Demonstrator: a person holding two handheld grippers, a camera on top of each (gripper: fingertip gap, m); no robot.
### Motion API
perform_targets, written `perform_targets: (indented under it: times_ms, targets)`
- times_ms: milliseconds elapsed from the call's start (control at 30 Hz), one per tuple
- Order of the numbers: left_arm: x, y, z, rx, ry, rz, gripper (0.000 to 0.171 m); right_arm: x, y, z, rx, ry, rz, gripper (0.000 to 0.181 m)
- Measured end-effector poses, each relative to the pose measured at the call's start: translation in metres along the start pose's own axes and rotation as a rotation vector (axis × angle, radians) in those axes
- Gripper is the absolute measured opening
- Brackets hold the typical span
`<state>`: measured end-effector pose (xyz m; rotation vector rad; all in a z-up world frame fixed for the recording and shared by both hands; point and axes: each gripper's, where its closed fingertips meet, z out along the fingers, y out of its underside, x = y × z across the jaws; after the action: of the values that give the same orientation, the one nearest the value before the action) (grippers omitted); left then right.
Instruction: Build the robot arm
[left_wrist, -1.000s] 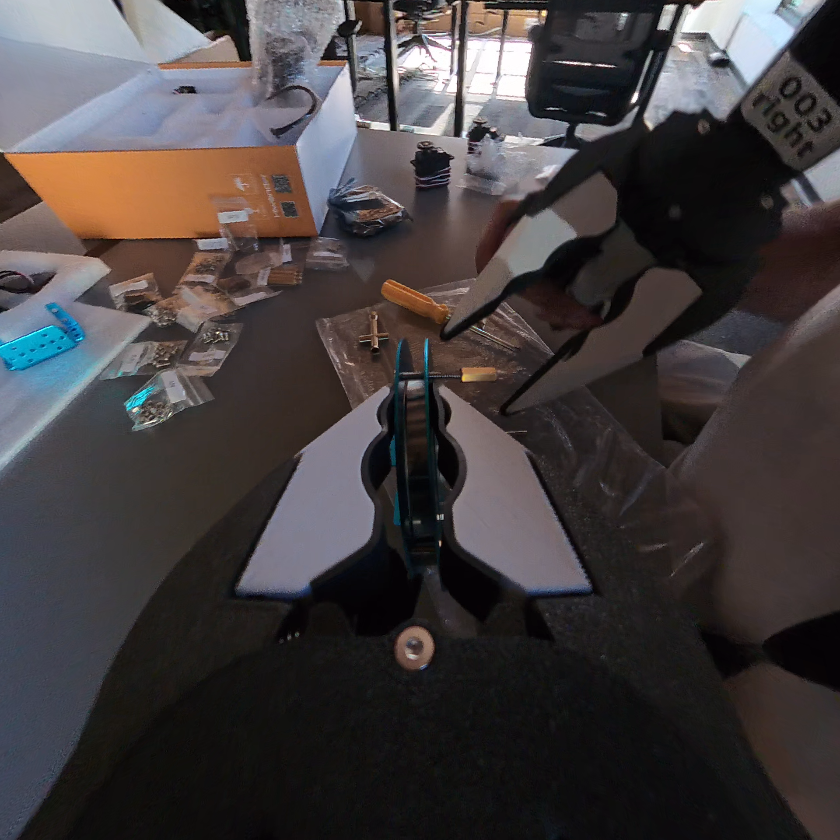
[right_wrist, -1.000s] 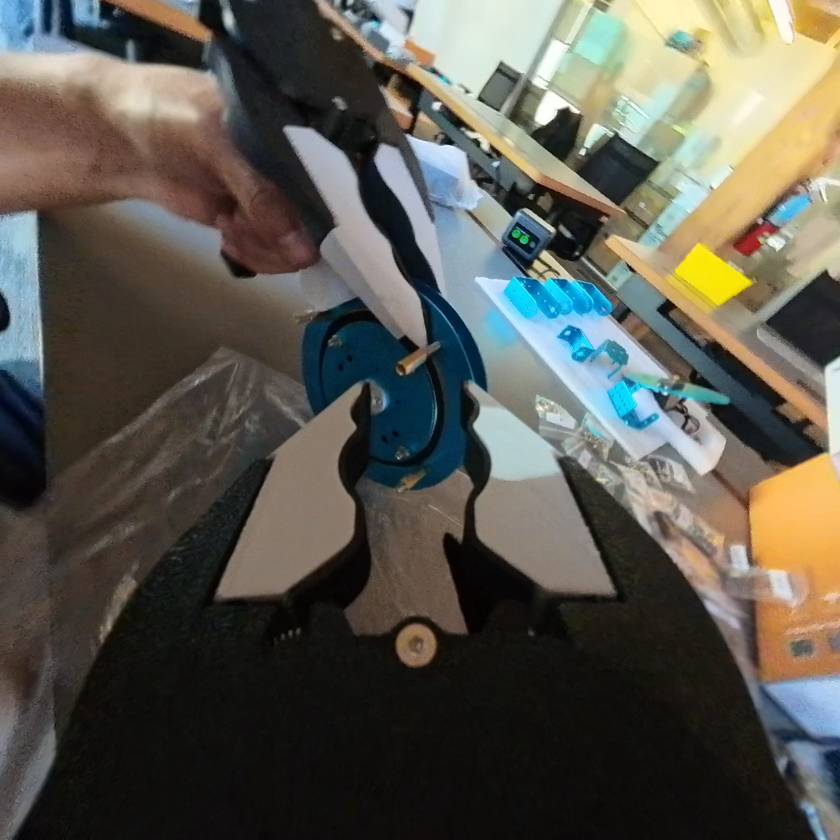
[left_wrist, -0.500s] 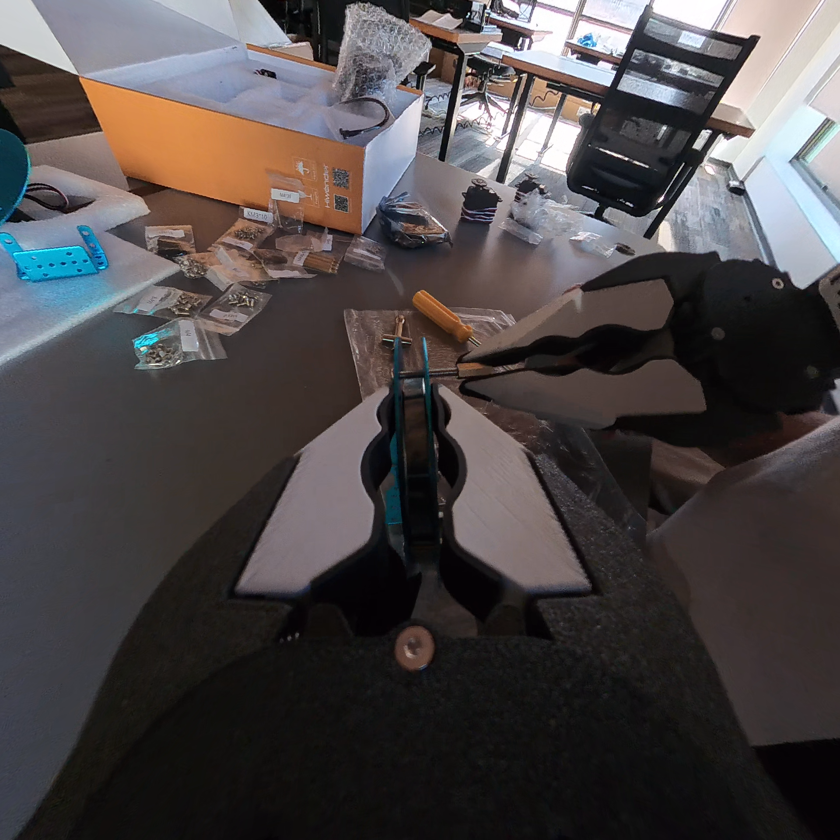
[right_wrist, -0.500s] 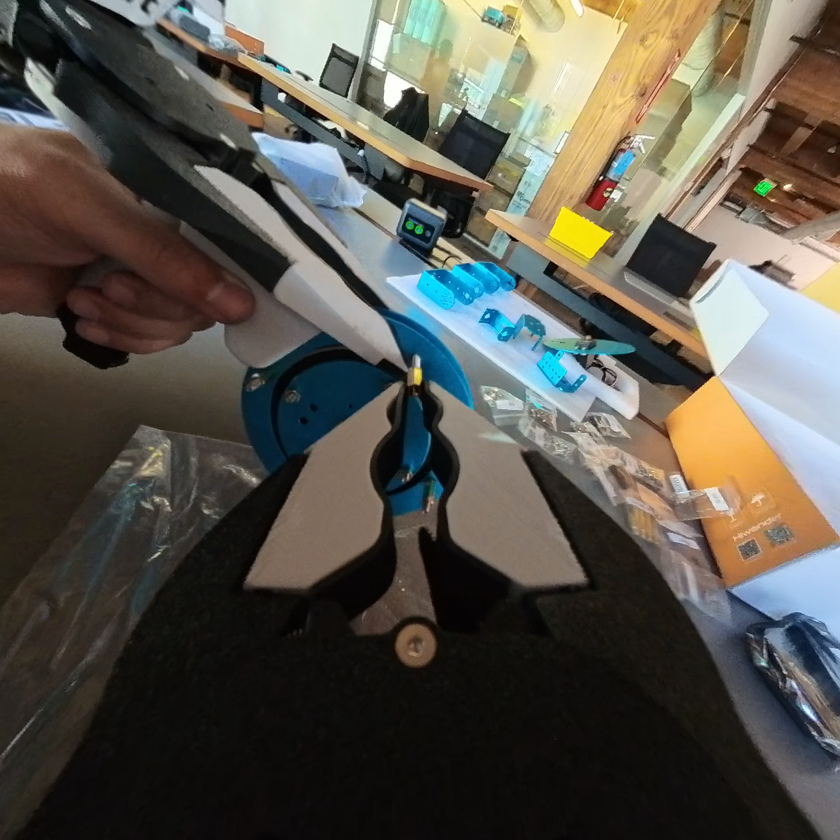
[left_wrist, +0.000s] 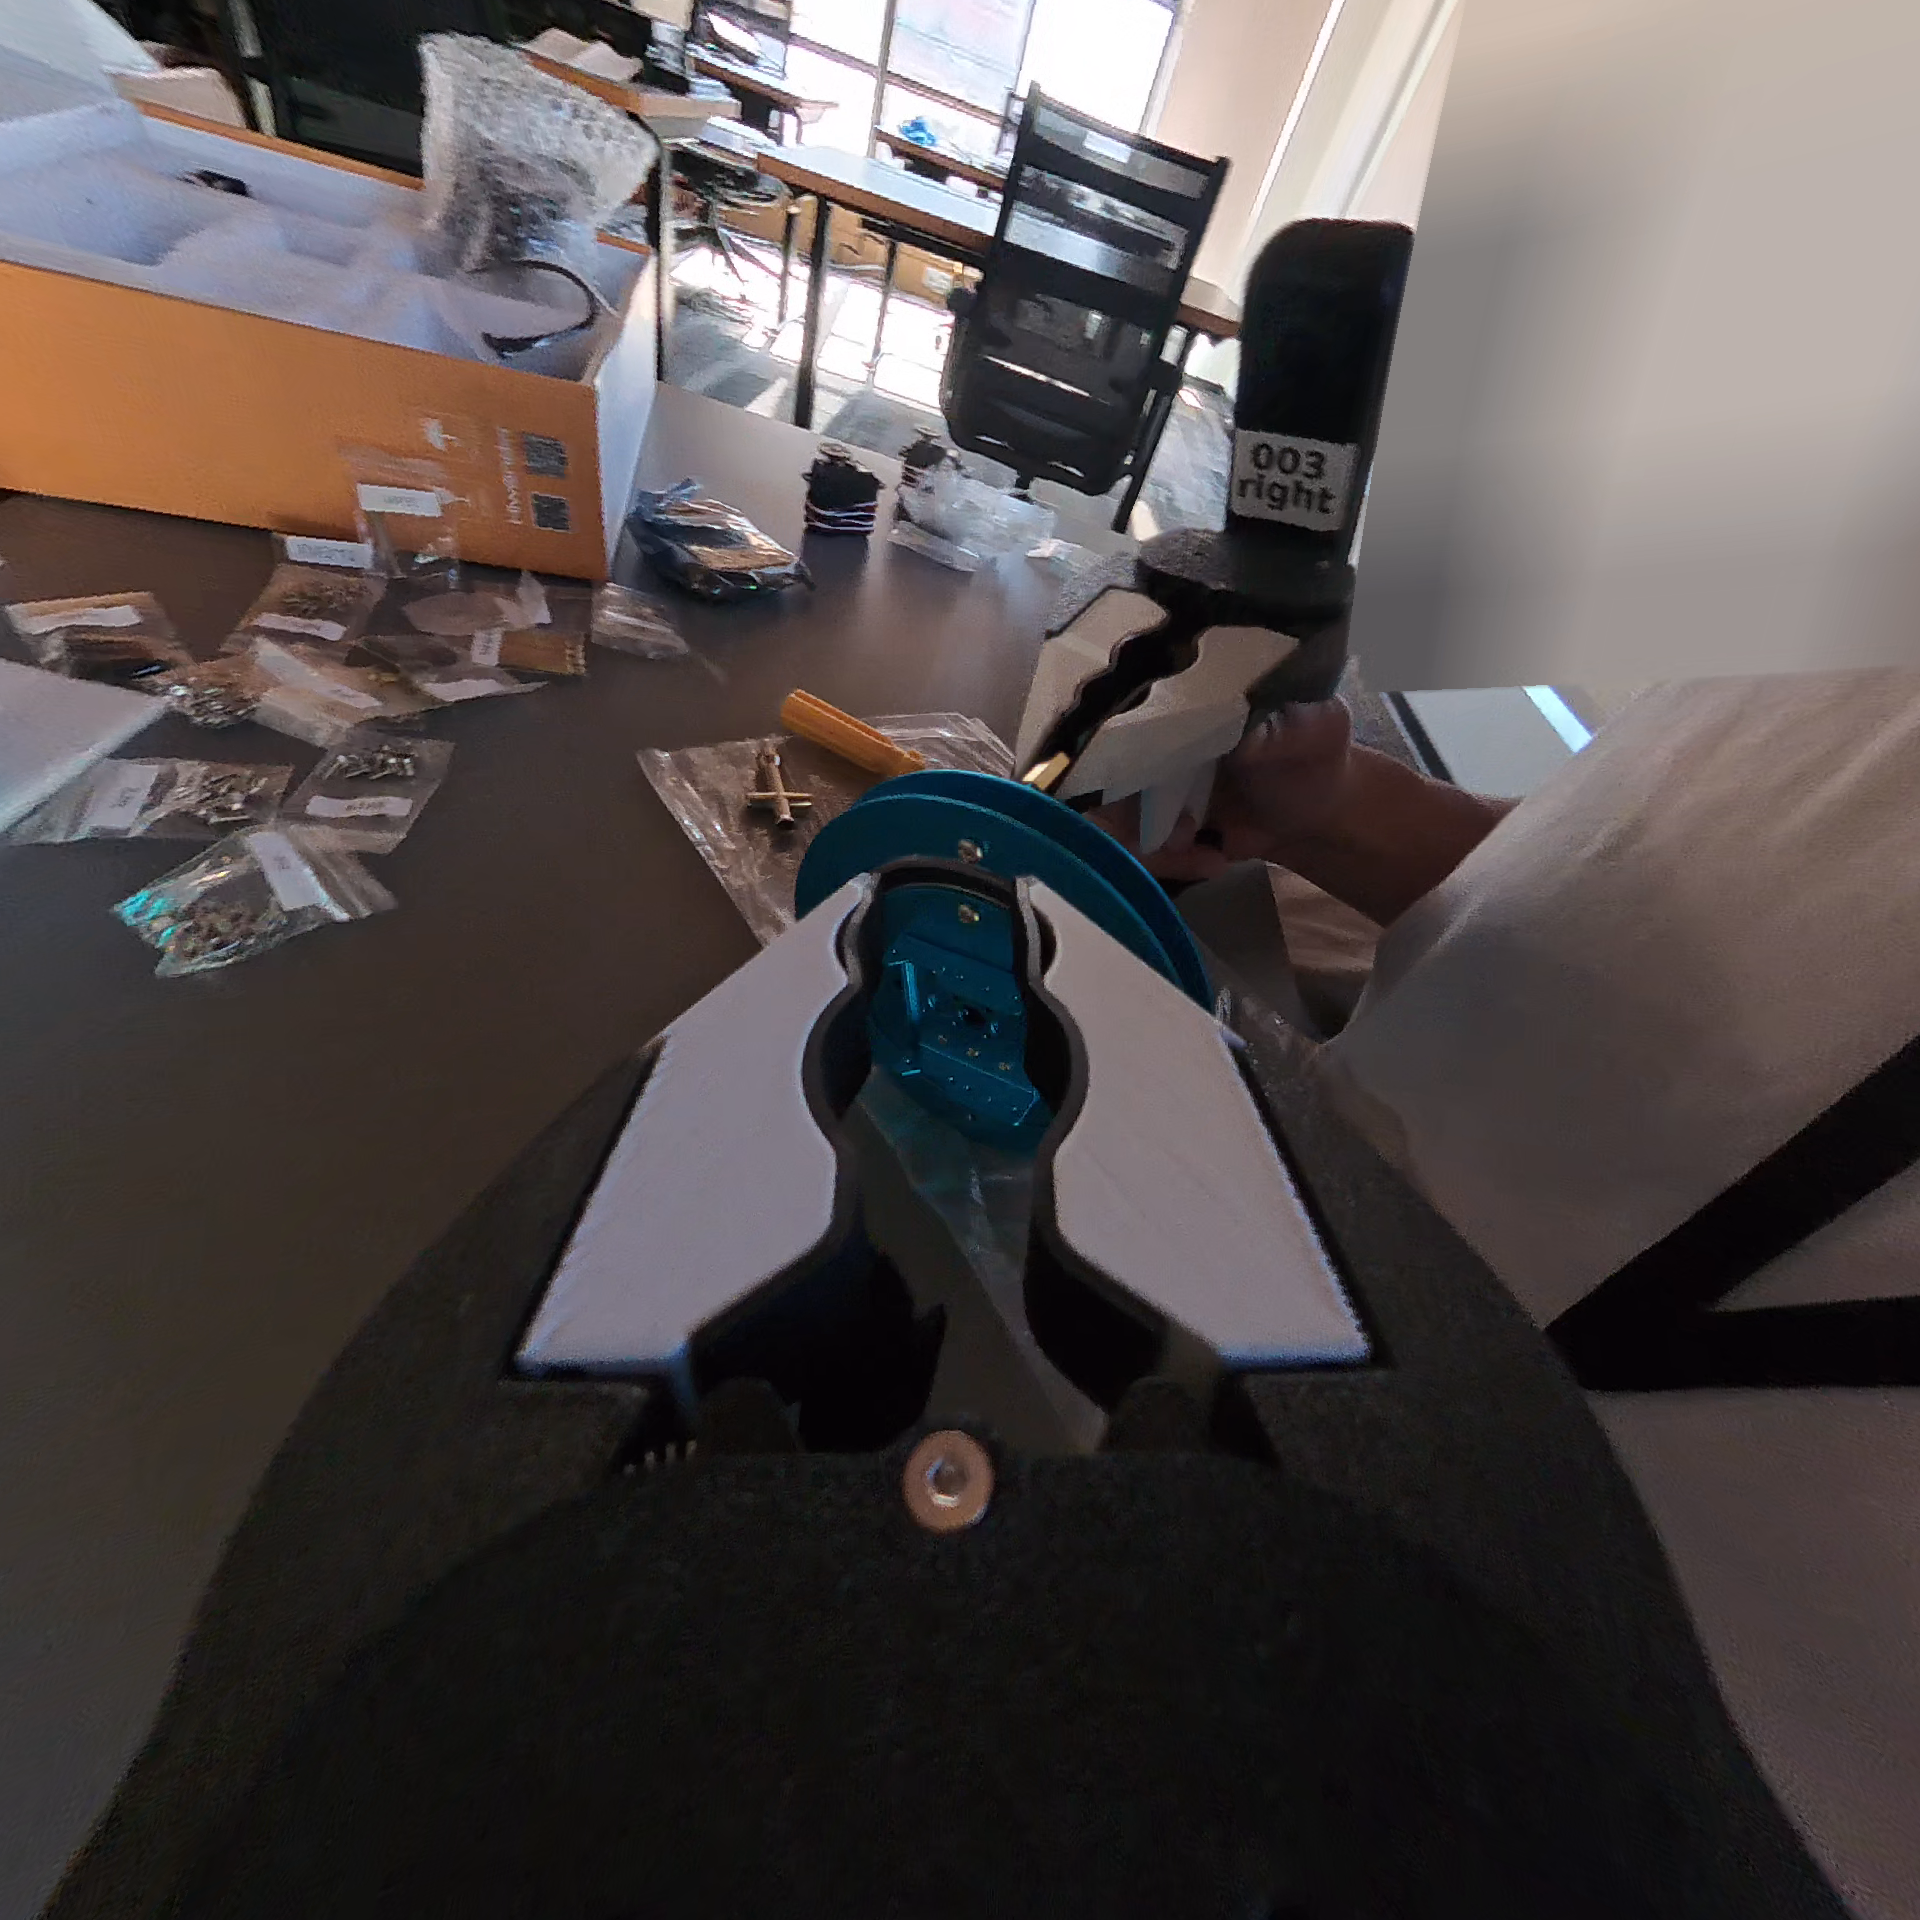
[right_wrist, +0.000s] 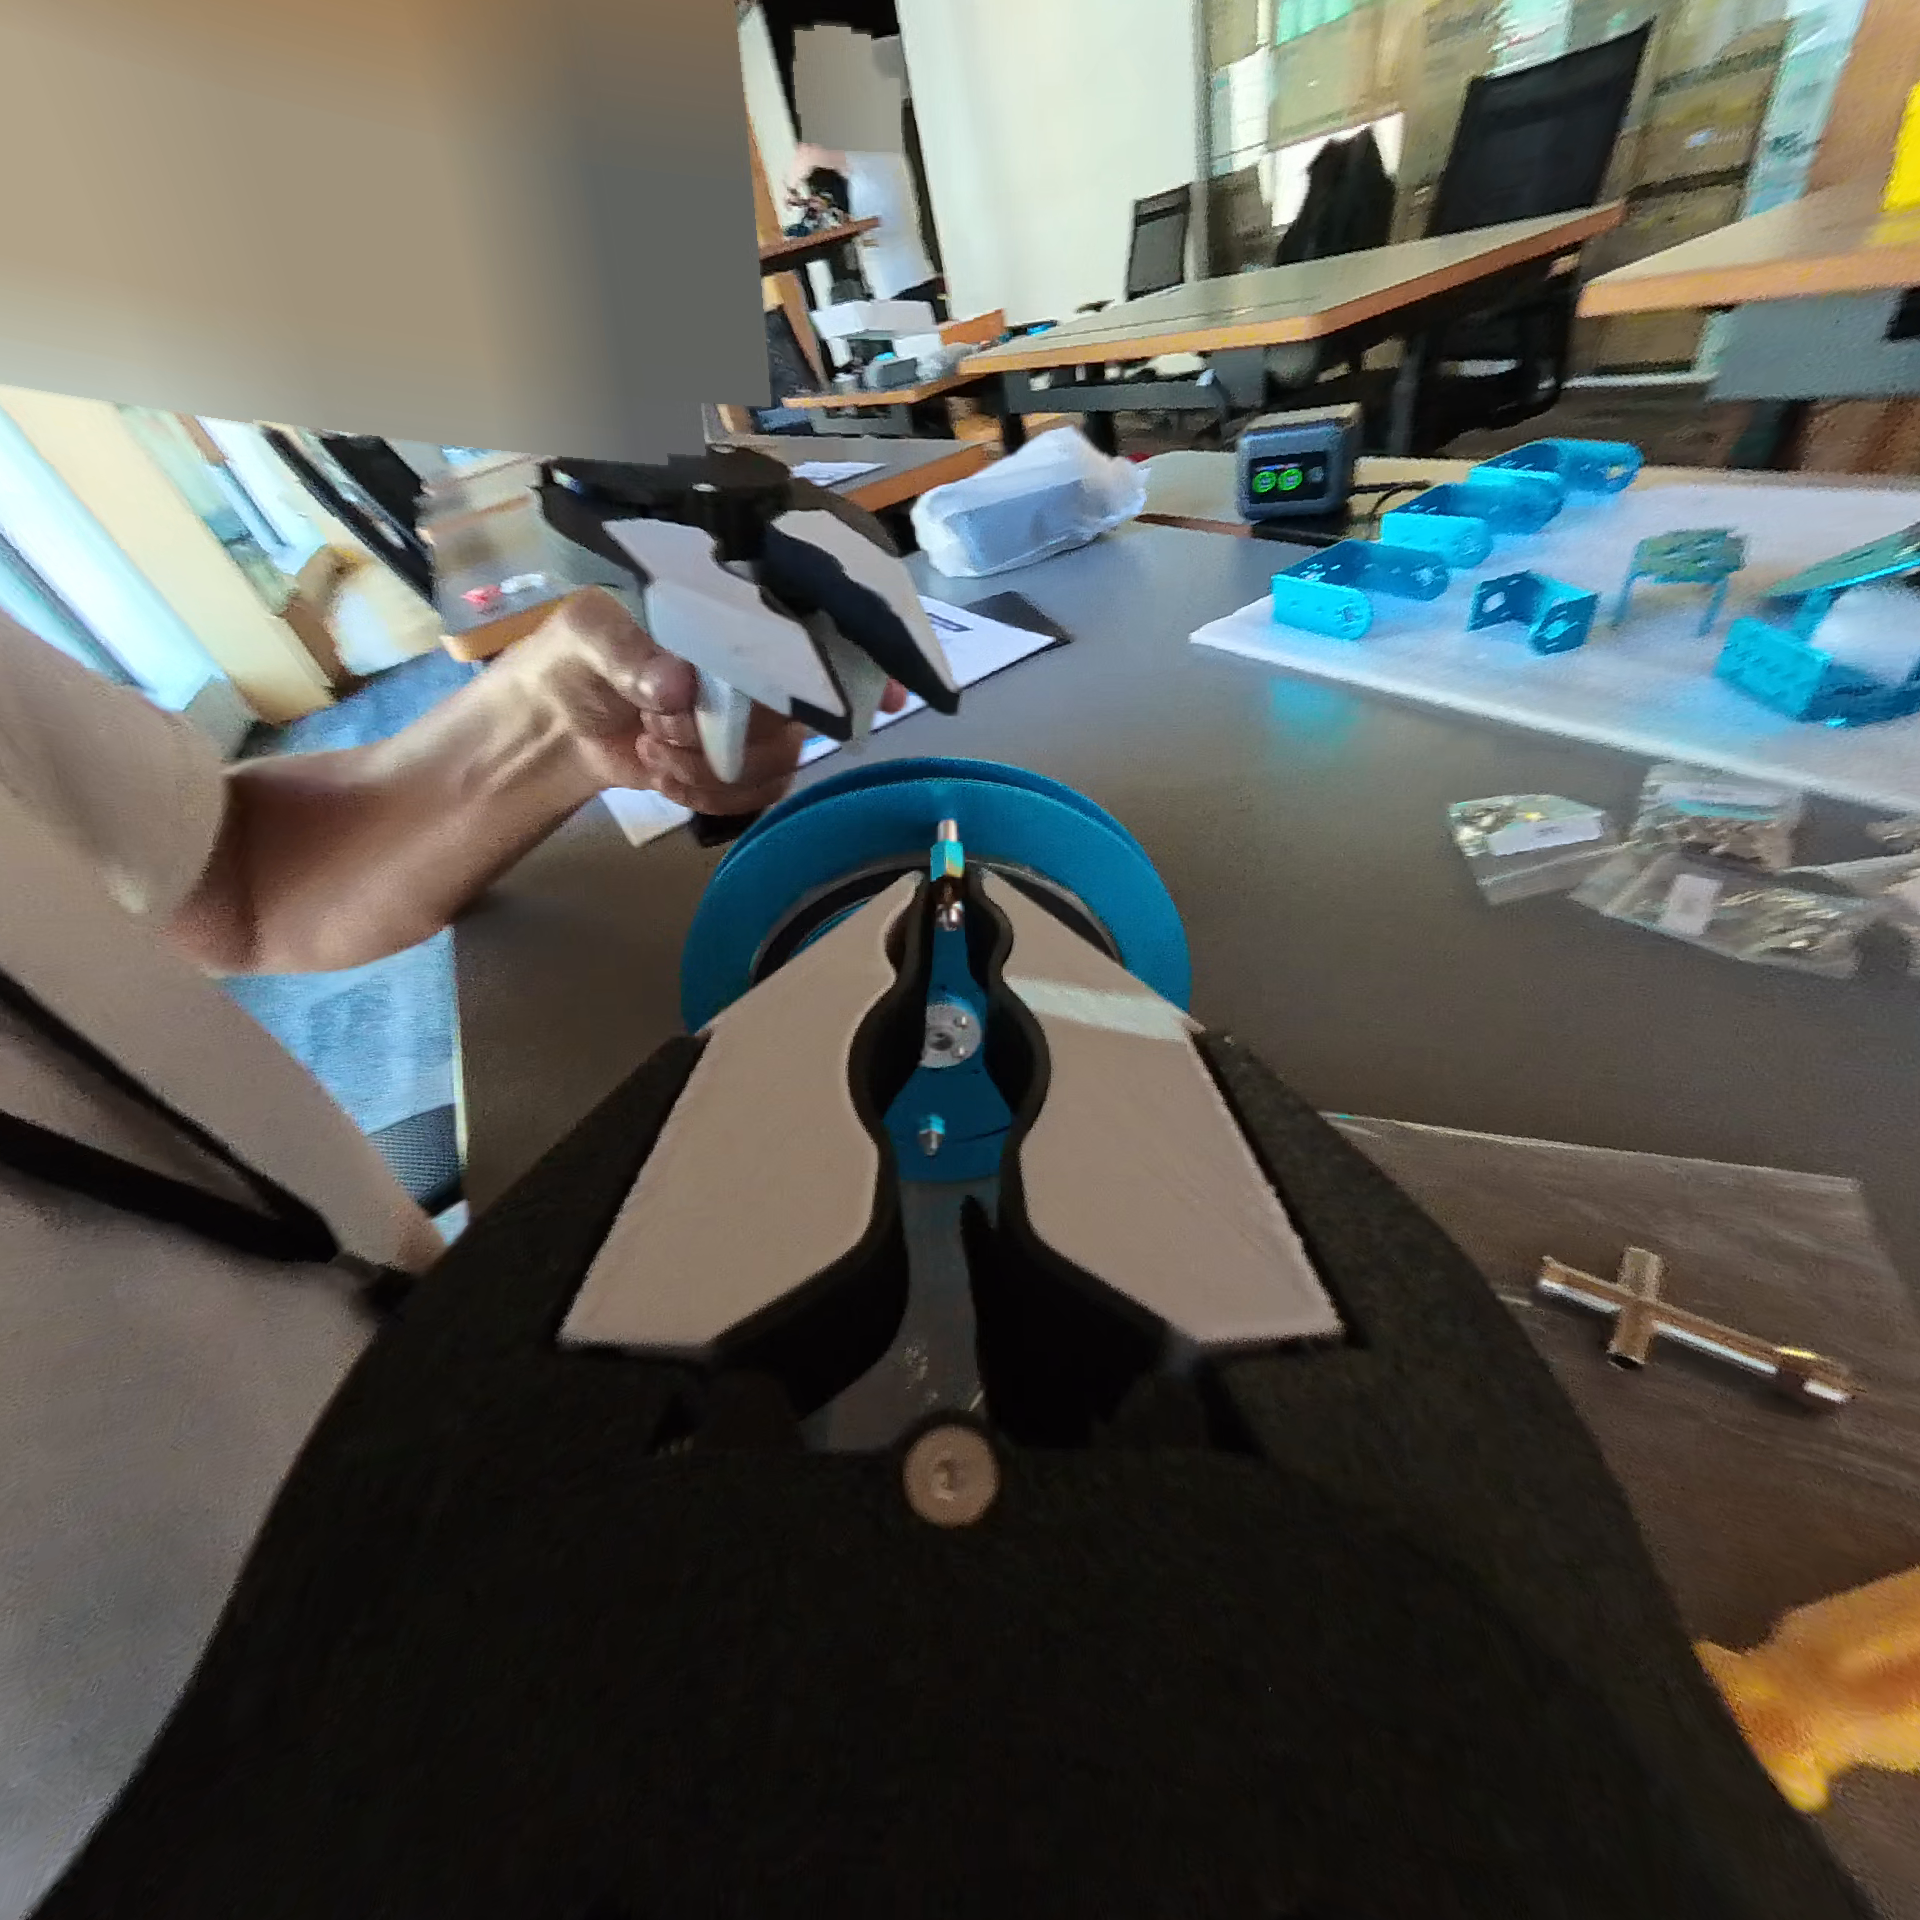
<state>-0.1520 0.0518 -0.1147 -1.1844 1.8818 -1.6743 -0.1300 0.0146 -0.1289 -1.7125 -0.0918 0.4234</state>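
My left tongs (left_wrist: 943, 914) are apart, the blue disc assembly (left_wrist: 997, 852) just beyond their tips above the desk (left_wrist: 364, 1039), its rim edge-on. My right tongs (right_wrist: 948, 883) are clenched on a brass standoff (right_wrist: 947, 852), long axis pointing along their fingers from the disc face.
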Motion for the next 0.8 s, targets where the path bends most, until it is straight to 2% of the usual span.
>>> perform_targets:
  times_ms: [167, 267, 333, 500, 667, 800]
  targets:
    - [0.005, 0.007, 0.012, -0.094, 0.110, 0.102, 0.018, -0.006, 0.001, -0.001, 0.001, -0.116, 0.058, 0.003]
    - [0.011, -0.013, 0.007, -0.098, 0.184, 0.174, 0.019, -0.005, 0.000, 0.001, 0.000, -0.150, 0.080, 0.003]
    - [0.019, -0.016, 0.007, -0.209, 0.250, 0.218, 0.018, -0.003, -0.001, 0.003, -0.014, -0.145, 0.072, 0.003]
    - [0.016, -0.009, 0.017, -0.541, 0.234, 0.333, 0.018, -0.002, -0.002, 0.006, -0.059, -0.127, 0.005, 0.004]
    - [0.010, 0.003, 0.019, -0.767, 0.264, 0.345, 0.015, -0.001, -0.003, 0.010, -0.062, -0.123, 0.003, 0.004]
    - [0.007, 0.009, 0.020, -0.894, 0.276, 0.354, 0.015, -0.002, -0.003, 0.011, -0.064, -0.127, -0.014, 0.004]
